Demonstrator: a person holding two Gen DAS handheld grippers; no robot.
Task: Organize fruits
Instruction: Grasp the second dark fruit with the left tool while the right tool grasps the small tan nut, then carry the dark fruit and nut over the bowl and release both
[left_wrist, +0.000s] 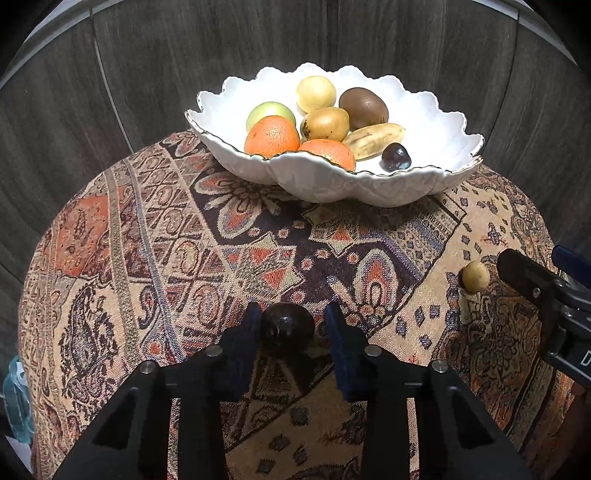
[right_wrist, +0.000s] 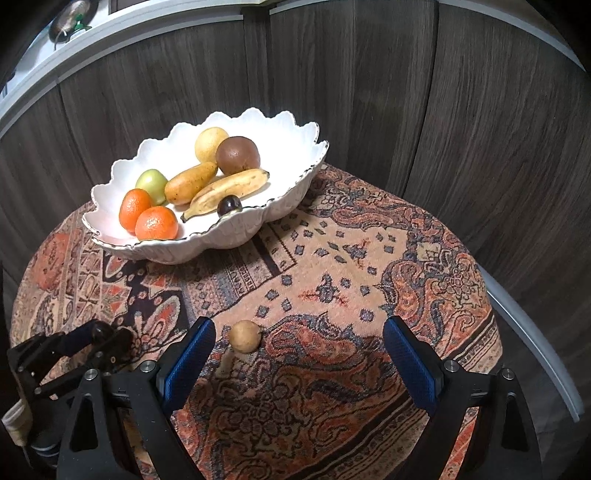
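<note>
A dark plum (left_wrist: 287, 325) lies on the patterned cloth between the blue pads of my left gripper (left_wrist: 293, 314). The left pad touches it, and a thin gap shows at the right pad. My right gripper (right_wrist: 299, 325) stands wide open over the cloth. A small tan round fruit (right_wrist: 243, 336) sits between its fingers, close to the left one and untouched. The same tan fruit (left_wrist: 475, 276) shows at the right of the left wrist view, beside the right gripper (left_wrist: 532, 254). The white scalloped bowl (left_wrist: 332, 181) holds several fruits, among them two oranges, a banana and another plum.
The bowl (right_wrist: 221, 236) stands at the far side of a round table under a patterned cloth (right_wrist: 332, 258). Dark wood panels rise close behind it. The left gripper (right_wrist: 99, 339) sits low at the left of the right wrist view. The table edge drops off all around.
</note>
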